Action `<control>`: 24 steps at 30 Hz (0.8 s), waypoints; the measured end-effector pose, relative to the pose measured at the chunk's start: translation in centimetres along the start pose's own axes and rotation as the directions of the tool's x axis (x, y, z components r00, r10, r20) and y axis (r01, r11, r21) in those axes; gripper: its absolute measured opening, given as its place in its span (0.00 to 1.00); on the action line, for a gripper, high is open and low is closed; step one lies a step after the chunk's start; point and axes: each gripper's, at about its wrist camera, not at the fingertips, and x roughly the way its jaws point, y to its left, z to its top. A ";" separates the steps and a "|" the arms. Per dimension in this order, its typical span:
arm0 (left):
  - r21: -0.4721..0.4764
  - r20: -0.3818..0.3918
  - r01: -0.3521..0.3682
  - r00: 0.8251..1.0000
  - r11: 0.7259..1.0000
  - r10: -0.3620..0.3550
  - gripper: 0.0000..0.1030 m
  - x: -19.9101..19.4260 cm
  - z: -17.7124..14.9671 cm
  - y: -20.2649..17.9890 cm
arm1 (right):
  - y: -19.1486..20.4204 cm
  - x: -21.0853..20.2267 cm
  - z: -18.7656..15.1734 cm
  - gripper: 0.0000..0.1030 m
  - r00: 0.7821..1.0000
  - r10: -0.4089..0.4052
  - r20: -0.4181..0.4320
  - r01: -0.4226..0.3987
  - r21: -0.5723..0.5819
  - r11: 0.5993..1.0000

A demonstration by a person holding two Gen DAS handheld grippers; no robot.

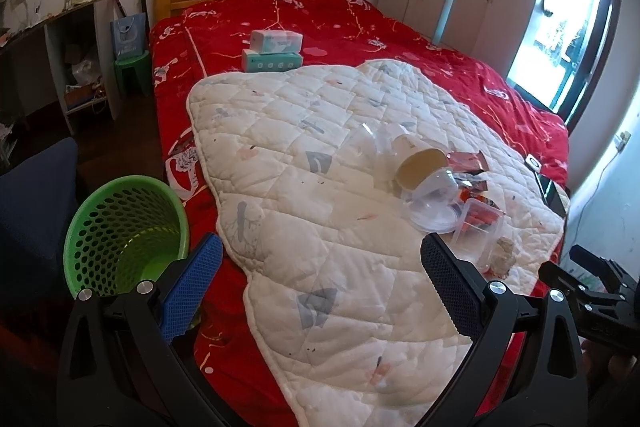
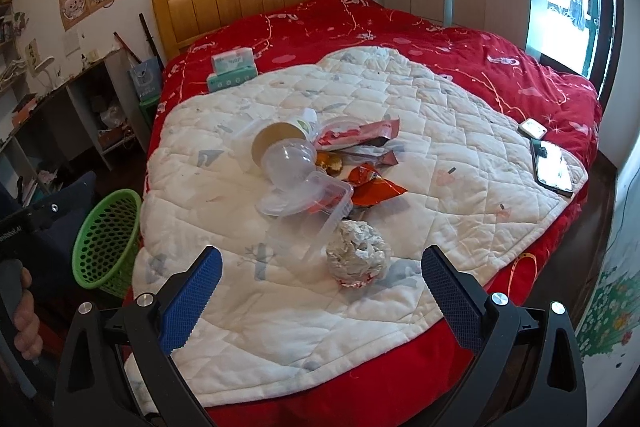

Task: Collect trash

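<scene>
Your path to the foil ball [image 2: 357, 254] over the near quilt [image 2: 280, 307] is bare. Behind the ball, a clear plastic box [image 2: 328, 203] and wrappers [image 2: 372, 187] crowd close.

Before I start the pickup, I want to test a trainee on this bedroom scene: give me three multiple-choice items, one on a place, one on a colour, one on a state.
1. Where is the bin?
A. On the floor beside the bed
B. On the quilt
C. Against the wardrobe

2. What colour is the bin?
A. Red
B. Green
C. White

3. How does the paper cup lie?
A. Upright
B. On its side
C. Crushed flat

Answers:
1 A: the bin stands on the floor beside the bed.
2 B: its perforated wall is green.
3 B: the paper cup lies tipped, mouth sideways, amid litter on the white quilt.

Both the left tool and right tool are open and empty.
</scene>
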 end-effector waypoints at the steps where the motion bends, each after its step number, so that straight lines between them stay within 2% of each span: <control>1: -0.002 -0.005 0.000 1.000 1.000 0.000 0.95 0.3 0.1 0.1 | -0.2 0.4 0.0 0.94 1.000 0.000 -0.007 0.000 0.001 1.000; 7: 0.001 -0.027 -0.002 1.000 1.000 0.002 0.95 1.5 0.4 -0.1 | -1.1 2.3 -0.2 0.94 0.999 -0.007 -0.037 0.006 -0.017 1.000; 18: 0.005 -0.084 0.044 0.996 0.999 -0.043 0.95 4.1 0.1 -1.1 | -2.7 5.9 -0.4 0.92 0.996 0.006 -0.094 -0.010 -0.043 0.999; 21: 0.016 -0.097 0.058 0.994 0.998 -0.057 0.94 4.6 0.0 -1.6 | -2.9 6.7 -0.5 0.88 0.994 0.012 -0.107 -0.018 -0.055 0.998; 22: 0.021 -0.102 0.066 0.993 0.998 -0.063 0.94 4.8 0.0 -1.8 | -3.0 7.0 -0.6 0.84 0.993 0.016 -0.113 -0.023 -0.057 0.998; 24: 0.029 -0.110 0.081 0.991 0.996 -0.077 0.94 5.0 0.0 -2.3 | -3.1 7.4 -0.6 0.83 0.992 0.029 -0.125 -0.036 -0.048 0.998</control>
